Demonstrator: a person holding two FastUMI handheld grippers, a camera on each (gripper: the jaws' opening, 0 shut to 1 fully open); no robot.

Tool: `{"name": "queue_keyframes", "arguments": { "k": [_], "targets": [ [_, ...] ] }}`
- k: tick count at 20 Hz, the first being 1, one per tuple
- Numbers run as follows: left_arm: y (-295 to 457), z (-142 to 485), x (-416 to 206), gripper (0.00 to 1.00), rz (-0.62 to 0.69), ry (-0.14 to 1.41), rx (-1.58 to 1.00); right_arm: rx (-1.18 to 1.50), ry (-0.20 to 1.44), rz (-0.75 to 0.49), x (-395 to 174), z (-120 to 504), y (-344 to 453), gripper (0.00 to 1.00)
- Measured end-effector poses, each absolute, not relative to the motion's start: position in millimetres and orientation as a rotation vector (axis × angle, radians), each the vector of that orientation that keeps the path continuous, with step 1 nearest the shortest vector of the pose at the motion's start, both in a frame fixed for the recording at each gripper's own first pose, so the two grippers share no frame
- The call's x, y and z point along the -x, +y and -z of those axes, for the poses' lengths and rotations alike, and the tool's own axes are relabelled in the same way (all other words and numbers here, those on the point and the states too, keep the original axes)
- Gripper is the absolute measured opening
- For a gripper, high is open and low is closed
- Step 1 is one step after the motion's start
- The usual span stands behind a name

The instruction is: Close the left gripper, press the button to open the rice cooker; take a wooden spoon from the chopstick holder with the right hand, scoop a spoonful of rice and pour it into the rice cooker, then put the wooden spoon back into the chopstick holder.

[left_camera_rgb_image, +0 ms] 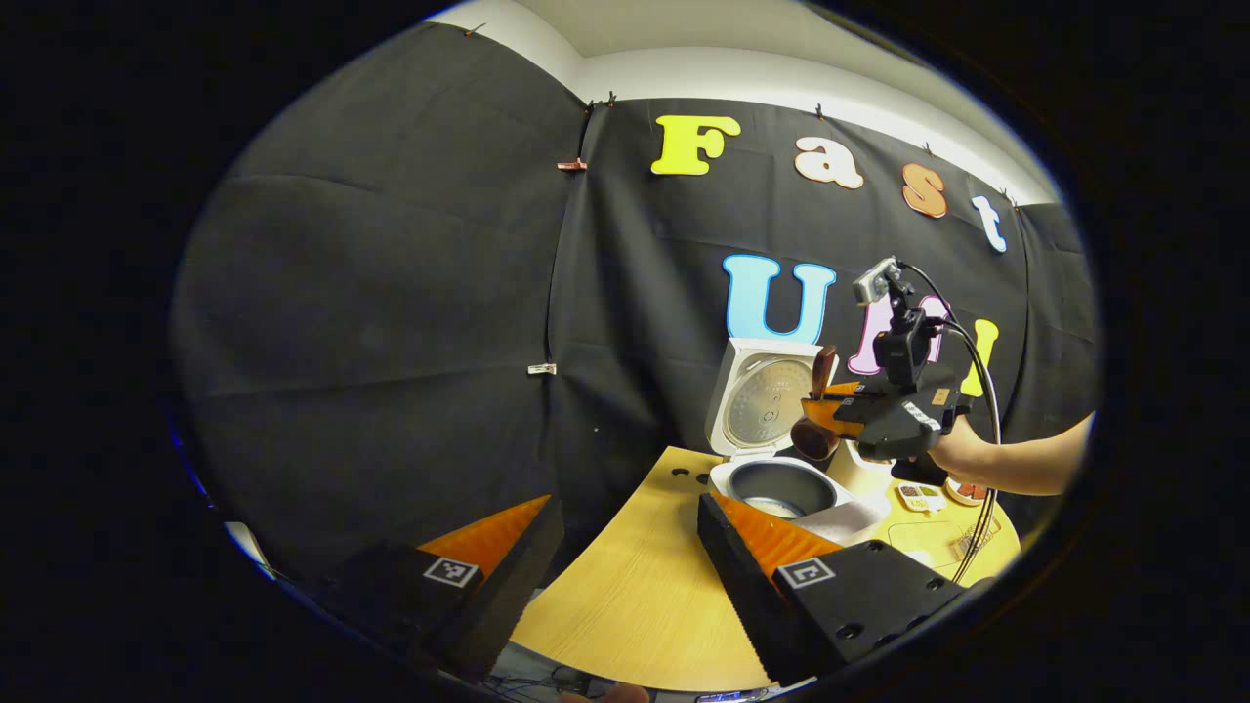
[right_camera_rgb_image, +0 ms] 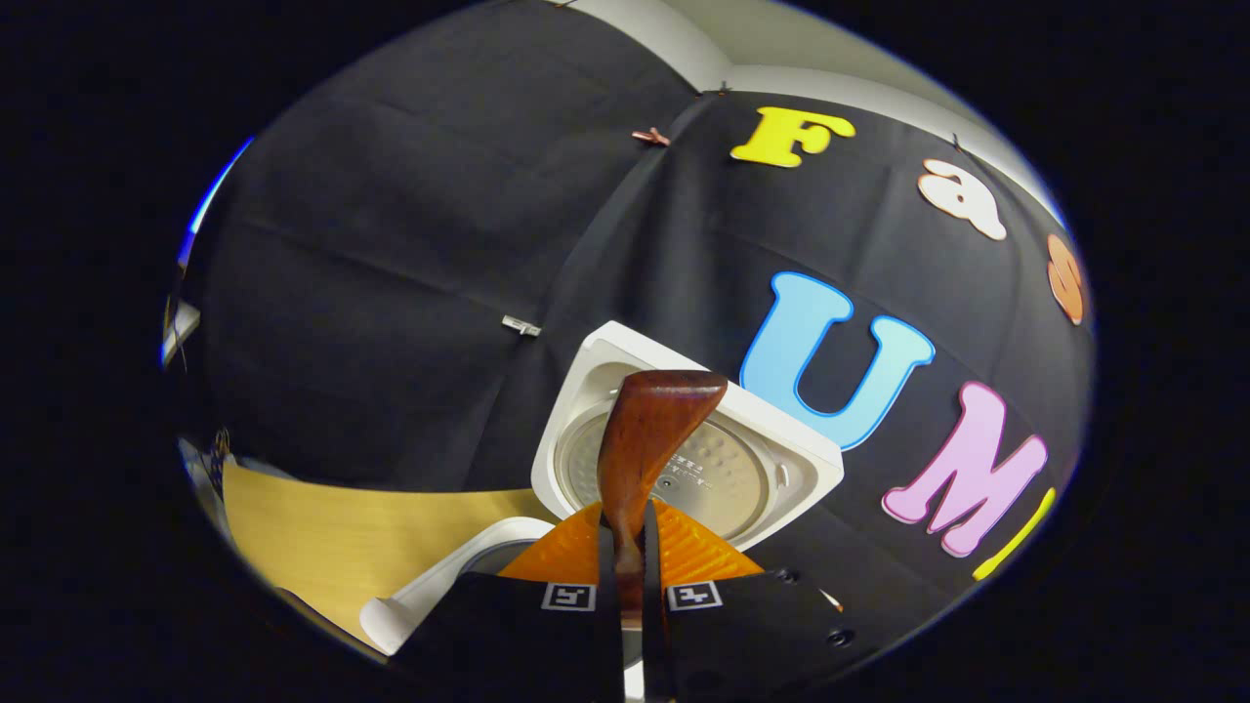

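Observation:
The white rice cooker point(left_camera_rgb_image: 840, 516) stands on the table with its lid point(left_camera_rgb_image: 767, 400) raised; the dark inner pot point(left_camera_rgb_image: 781, 485) has a pale patch at its bottom. In the left gripper view my left gripper point(left_camera_rgb_image: 630, 552) hangs open in front of the cooker, nothing between its fingers. A hand holds my right gripper point(left_camera_rgb_image: 828, 415) above the pot's right rim, shut on the wooden spoon point(left_camera_rgb_image: 812, 437), bowl low and handle pointing up. In the right gripper view my right gripper point(right_camera_rgb_image: 630, 552) clamps the spoon point(right_camera_rgb_image: 649, 430), which rises in front of the open lid point(right_camera_rgb_image: 752, 459).
The wooden table point(left_camera_rgb_image: 635, 586) runs toward me from the cooker. Small white dishes point(left_camera_rgb_image: 923, 498) with bits of food sit right of the cooker, under the person's forearm point(left_camera_rgb_image: 1025, 464). A black cable point(left_camera_rgb_image: 981, 527) hangs from the right gripper to the table.

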State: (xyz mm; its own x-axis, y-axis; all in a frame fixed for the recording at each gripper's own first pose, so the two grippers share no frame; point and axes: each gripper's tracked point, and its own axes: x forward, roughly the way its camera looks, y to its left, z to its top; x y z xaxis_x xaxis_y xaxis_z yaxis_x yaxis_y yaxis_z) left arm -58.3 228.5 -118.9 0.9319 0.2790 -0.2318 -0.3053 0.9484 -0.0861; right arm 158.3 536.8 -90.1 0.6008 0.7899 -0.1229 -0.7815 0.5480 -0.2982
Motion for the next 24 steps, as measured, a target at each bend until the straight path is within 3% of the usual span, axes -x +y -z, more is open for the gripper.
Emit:
{"name": "queue_keyframes", "arguments": {
  "k": [5, 13, 18, 24],
  "targets": [
    [230.4, 123.3, 74.2, 0.95, -0.311, 0.223, 0.132, 0.343, -0.005, -0.949, -152.7, 93.7, 536.4, 0.12],
    [220.7, 120.7, 78.0, 0.95, -0.300, 0.219, 0.123, -0.056, 0.172, -0.819, -175.3, 65.0, 487.1, 0.12],
    [203.2, 113.0, 73.0, 0.95, -0.253, 0.202, 0.129, -0.297, 0.211, -0.706, -180.8, 37.4, 411.8, 0.12],
    [175.6, 95.2, 56.8, 0.95, -0.229, 0.166, 0.132, -0.387, 0.170, -0.592, -172.5, 17.2, 291.2, 0.12]
  ]
}}
